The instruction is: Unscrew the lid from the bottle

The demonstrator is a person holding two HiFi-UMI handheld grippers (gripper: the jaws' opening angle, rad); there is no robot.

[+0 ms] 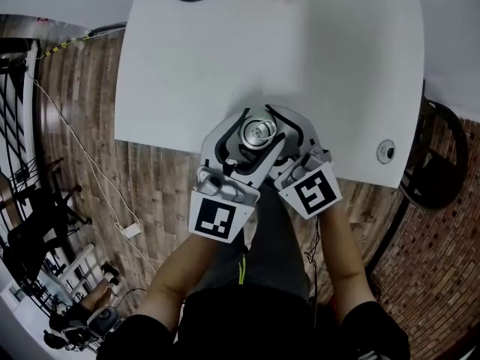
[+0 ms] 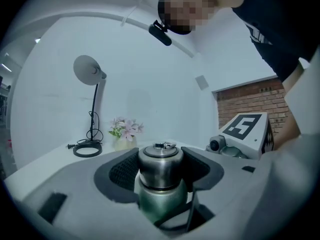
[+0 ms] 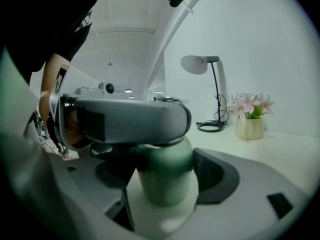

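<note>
The green bottle (image 2: 157,204) stood upright at the near edge of the white worktop (image 1: 315,66), caught between both tools. Whether its base rested on the worktop could not be told. The left tool (image 2: 160,170) was closed on the steel lid (image 1: 259,132), a ribbed pad pressed against either side of it. The right tool (image 3: 165,181) was clamped lower down on the bottle's green body, just under the left tool's jaws, which crossed above it. The lid sat on the bottle's neck. At the far side of the worktop were a lamp (image 2: 89,71) and a small pot of pink flowers (image 2: 125,129). A small round object (image 1: 385,151) lay near the worktop's right corner, well apart from the bottle
</note>
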